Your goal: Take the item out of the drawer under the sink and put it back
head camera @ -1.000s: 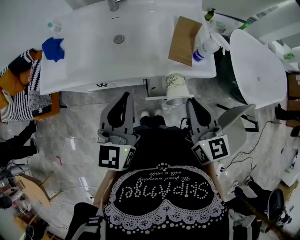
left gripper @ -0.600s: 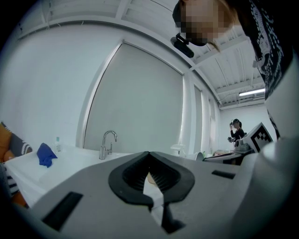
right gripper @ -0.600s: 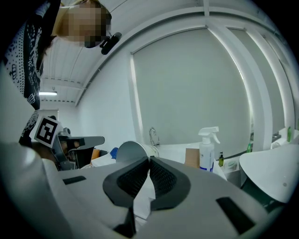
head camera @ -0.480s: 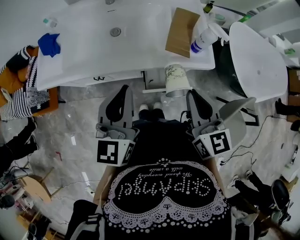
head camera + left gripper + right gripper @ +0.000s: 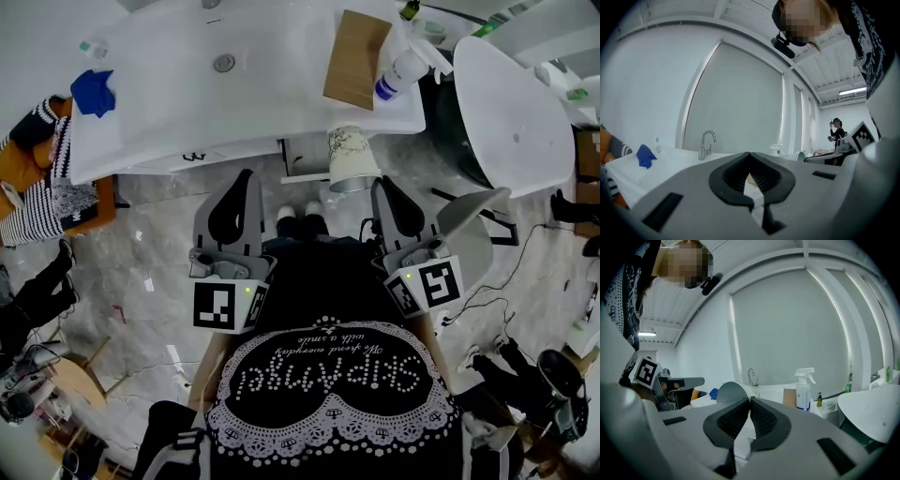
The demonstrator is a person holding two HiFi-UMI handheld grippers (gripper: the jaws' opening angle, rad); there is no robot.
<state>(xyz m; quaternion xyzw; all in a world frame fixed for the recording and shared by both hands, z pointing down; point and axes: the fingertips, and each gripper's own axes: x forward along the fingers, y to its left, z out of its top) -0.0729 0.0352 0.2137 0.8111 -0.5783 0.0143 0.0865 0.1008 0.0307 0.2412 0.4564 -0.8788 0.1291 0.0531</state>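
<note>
— Where is the cup?

— The cup [image 5: 349,150] is up in the air in front of the table [image 5: 169,131]. It lies roughly level, with its patterned side up and its grey round end turned back toward the person. The right claw [image 5: 750,401] is closed on the edge of that end, at its right side.

— And the drawer?

— A white drawer [image 5: 302,177] edge sticks out from under the table, just left of the cup and lower. I cannot tell what lies inside it.

— The left claw?

— The left claw [image 5: 749,154] has its tips together with nothing between them. It is held beside the right one, apart from the cup, over the marbled floor [image 5: 141,262].

— What is on the table?

— A blue cloth [image 5: 94,92] lies at the left end, and the tap [image 5: 707,144] stands behind the basin. A flat piece of cardboard [image 5: 354,58] lies toward the right, with a spray bottle [image 5: 398,73] standing just beside it.
</note>
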